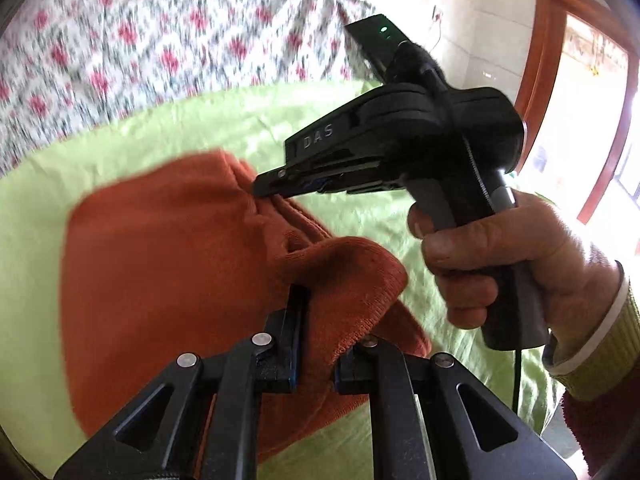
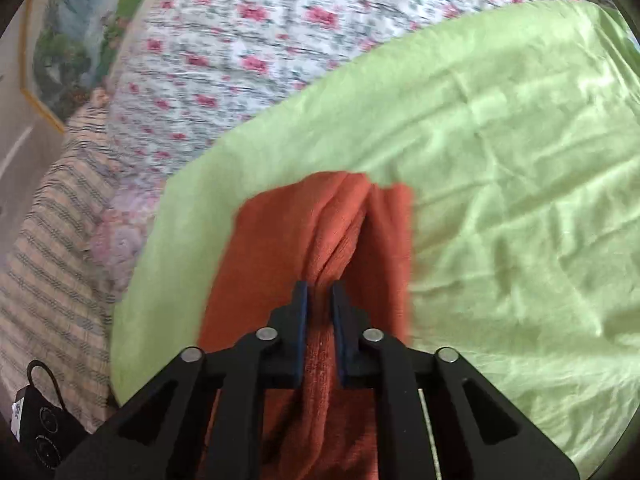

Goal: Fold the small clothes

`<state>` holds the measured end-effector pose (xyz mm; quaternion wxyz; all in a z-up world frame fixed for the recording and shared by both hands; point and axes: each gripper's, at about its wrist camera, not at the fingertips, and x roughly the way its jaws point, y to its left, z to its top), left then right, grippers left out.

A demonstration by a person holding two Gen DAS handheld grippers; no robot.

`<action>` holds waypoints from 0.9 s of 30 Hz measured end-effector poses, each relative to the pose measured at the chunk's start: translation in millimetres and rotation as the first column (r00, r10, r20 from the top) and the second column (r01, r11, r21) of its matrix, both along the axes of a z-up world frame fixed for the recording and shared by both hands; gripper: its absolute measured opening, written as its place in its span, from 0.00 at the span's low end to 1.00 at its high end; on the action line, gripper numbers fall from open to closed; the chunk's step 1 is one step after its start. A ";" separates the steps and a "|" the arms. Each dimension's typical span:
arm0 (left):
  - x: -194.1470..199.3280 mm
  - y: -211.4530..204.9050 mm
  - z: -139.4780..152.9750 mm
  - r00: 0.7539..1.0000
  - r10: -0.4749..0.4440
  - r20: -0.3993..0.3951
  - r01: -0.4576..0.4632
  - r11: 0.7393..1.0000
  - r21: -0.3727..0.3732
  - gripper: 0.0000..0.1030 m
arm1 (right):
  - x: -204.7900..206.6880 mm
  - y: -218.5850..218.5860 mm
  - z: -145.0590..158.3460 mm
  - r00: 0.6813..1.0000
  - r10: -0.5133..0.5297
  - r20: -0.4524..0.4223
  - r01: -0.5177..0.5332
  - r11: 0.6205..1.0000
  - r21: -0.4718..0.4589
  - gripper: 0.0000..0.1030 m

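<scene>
The orange knit garment (image 1: 168,248) lies on the green sheet (image 1: 224,120) spread over the bed. Each tool pinches a bunched edge of it: the left tool (image 1: 316,344) clamps the near fold, the right tool (image 2: 320,312) a gathered ridge. The bunched grips are thin; pulling apart could slip the knit free or drag the sheet, skewing the fold.

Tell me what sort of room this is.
Most likely a bedroom at home: a flowered bedspread lies under a green sheet, a framed picture hangs by the bed, and a wooden door frame stands at the side.
</scene>
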<state>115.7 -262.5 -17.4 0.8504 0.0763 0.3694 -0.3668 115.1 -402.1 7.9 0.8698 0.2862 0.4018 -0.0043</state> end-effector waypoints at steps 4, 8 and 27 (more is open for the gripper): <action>-12.8 -3.1 -6.1 1.000 -0.014 -0.009 0.014 1.000 0.008 0.14 | -4.7 -7.7 -19.5 0.998 -0.035 -0.058 0.036 0.999 0.012 0.10; -16.7 5.0 -2.0 0.998 -0.059 -0.028 0.059 0.998 -0.005 0.26 | -14.5 -6.4 -14.4 0.998 -0.046 -0.032 0.048 0.997 0.054 0.32; 68.2 176.4 -22.1 0.912 0.254 -0.322 -0.315 0.937 -0.153 0.78 | -20.5 17.4 -7.6 0.997 -0.078 -0.030 0.074 0.992 -0.099 0.65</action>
